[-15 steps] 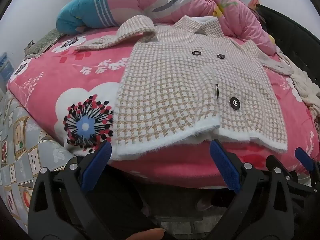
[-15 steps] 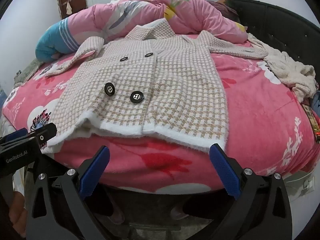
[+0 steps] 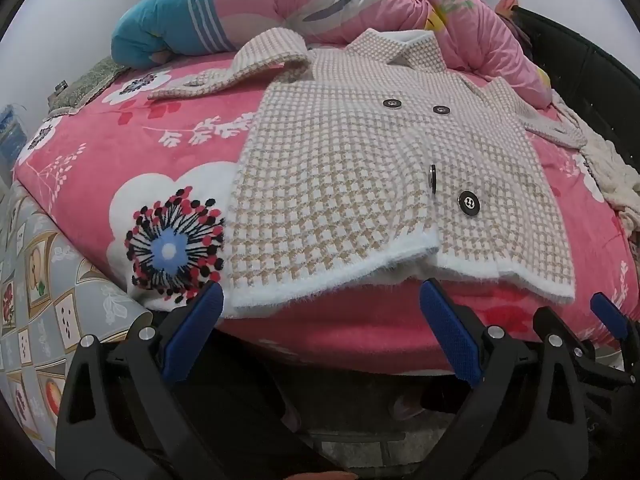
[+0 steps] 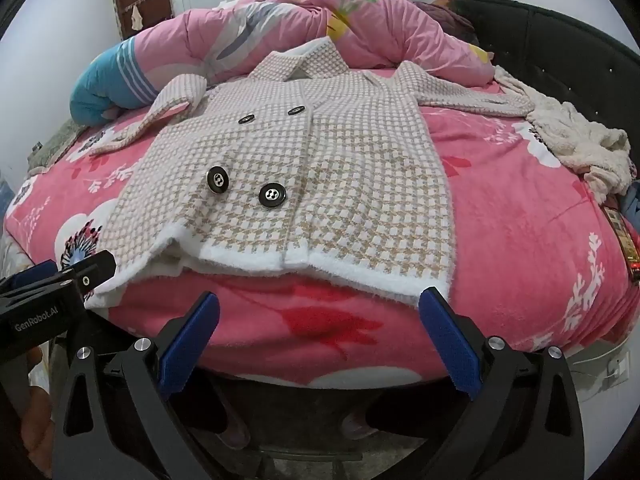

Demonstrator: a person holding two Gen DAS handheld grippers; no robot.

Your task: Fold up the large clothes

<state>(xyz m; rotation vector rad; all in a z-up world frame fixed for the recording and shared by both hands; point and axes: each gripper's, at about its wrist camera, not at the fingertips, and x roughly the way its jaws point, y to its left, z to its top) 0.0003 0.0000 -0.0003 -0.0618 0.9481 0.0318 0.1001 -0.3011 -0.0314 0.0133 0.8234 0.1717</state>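
A beige-and-white checked jacket (image 3: 360, 176) (image 4: 320, 168) with black buttons lies flat and front up on the pink flowered bed cover (image 3: 132, 160) (image 4: 520, 240). Its white fuzzy hem faces me and both sleeves spread outward. My left gripper (image 3: 320, 312) hovers open just before the hem's left part, nothing between its blue pads (image 3: 192, 336). My right gripper (image 4: 320, 316) hovers open before the hem's right part, its right pad (image 4: 448, 336) near the hem's right corner. The left gripper's black body (image 4: 44, 300) shows at the right wrist view's left edge, beside the hem's left corner.
A rolled pink quilt (image 4: 320, 28) with a blue end (image 3: 168, 32) lies behind the jacket's collar. A cream knitted garment (image 4: 580, 152) is heaped at the bed's right edge. A dark padded headboard (image 4: 560, 44) stands on the right. A patterned sheet (image 3: 36, 288) hangs at the left.
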